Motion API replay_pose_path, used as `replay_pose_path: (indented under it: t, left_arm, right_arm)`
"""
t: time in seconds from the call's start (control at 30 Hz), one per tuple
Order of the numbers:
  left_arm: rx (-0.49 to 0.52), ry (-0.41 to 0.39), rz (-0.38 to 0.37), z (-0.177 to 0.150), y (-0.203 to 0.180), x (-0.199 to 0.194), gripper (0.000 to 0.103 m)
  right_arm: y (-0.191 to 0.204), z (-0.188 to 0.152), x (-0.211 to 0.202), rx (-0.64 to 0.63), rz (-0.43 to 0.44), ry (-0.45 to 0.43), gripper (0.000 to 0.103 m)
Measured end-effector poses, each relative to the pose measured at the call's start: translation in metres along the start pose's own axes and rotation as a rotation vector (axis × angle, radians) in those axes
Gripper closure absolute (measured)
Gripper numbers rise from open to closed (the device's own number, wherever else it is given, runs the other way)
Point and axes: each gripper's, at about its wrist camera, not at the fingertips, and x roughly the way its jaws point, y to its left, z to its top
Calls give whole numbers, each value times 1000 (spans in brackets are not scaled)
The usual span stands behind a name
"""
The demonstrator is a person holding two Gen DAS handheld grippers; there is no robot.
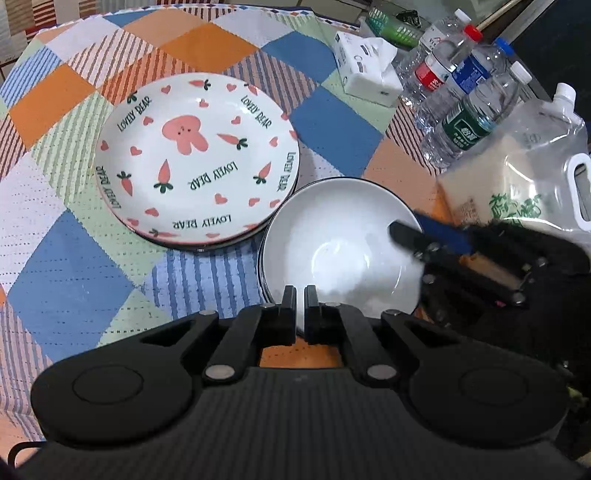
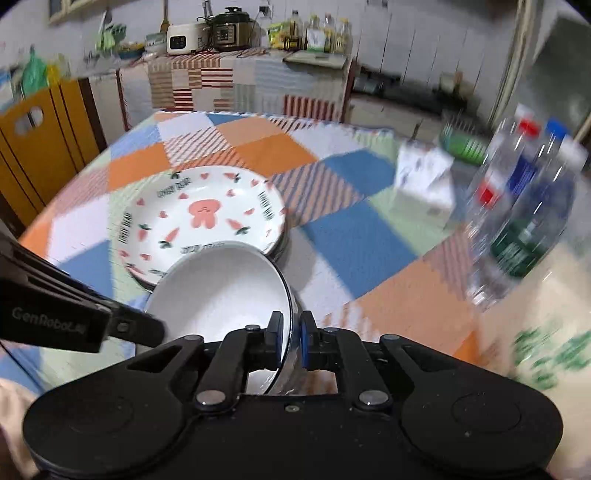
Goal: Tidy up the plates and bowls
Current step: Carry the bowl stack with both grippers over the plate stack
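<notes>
A white bowl (image 1: pixel 332 229) with a dark rim sits on top of other bowls on the patchwork tablecloth. It is just right of a stack of plates (image 1: pixel 195 155) printed with a pink bunny and carrots. My right gripper (image 2: pixel 291 332) is shut on the bowl's right rim, black pad inside and blue pad outside. From the left wrist camera the right gripper (image 1: pixel 406 221) enters from the right. My left gripper (image 1: pixel 300 295) is shut at the bowl's near rim with nothing clamped between its fingers. In the right wrist view the bowl (image 2: pixel 221 291) overlaps the plates (image 2: pixel 199 218), and the left gripper (image 2: pixel 155 332) ends at its left edge.
A tissue box (image 1: pixel 365 70), several water bottles (image 1: pixel 469 103) and a large bag of rice (image 1: pixel 524 177) crowd the table's right side, with a green basket (image 1: pixel 391 22) behind. A yellow chair (image 2: pixel 33 140) stands at the far left; a counter with appliances (image 2: pixel 229 33) lies beyond.
</notes>
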Motion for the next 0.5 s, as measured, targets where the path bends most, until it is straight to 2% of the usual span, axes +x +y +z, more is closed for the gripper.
replay_pose_path:
  t: [0.07, 0.13, 0.2, 0.27, 0.3, 0.33, 0.4, 0.47, 0.5]
  left_arm:
    - [10, -17, -3, -2, 1, -3, 102]
    - [35, -41, 25, -4, 0, -9, 101]
    - [59, -68, 39, -6, 0, -17, 98]
    - [67, -84, 42, -7, 3, -23, 93]
    - [69, -92, 45, -7, 5, -25, 84]
    - [66, -99, 53, -7, 9, -26, 71]
    - [46, -107, 53, -5, 15, -24, 59]
    - [11, -100, 26, -4, 21, -17, 58]
    - [-15, -93, 11, -4, 24, -13, 58]
  right_arm:
    - [2, 1, -8, -71, -15, -26, 88]
    - [-5, 4, -16, -83, 32, -48, 82]
    - [-16, 4, -25, -85, 68, -51, 56]
    - [-27, 0, -36, -112, 124, -61, 52]
    - [-34, -2, -40, -124, 159, -58, 46]
    - [-41, -5, -45, -131, 196, -50, 41]
    - [-52, -12, -51, -120, 246, -45, 33]
    - [-59, -20, -48, -111, 310, -8, 26]
    - [-59, -24, -45, -113, 334, 21, 16]
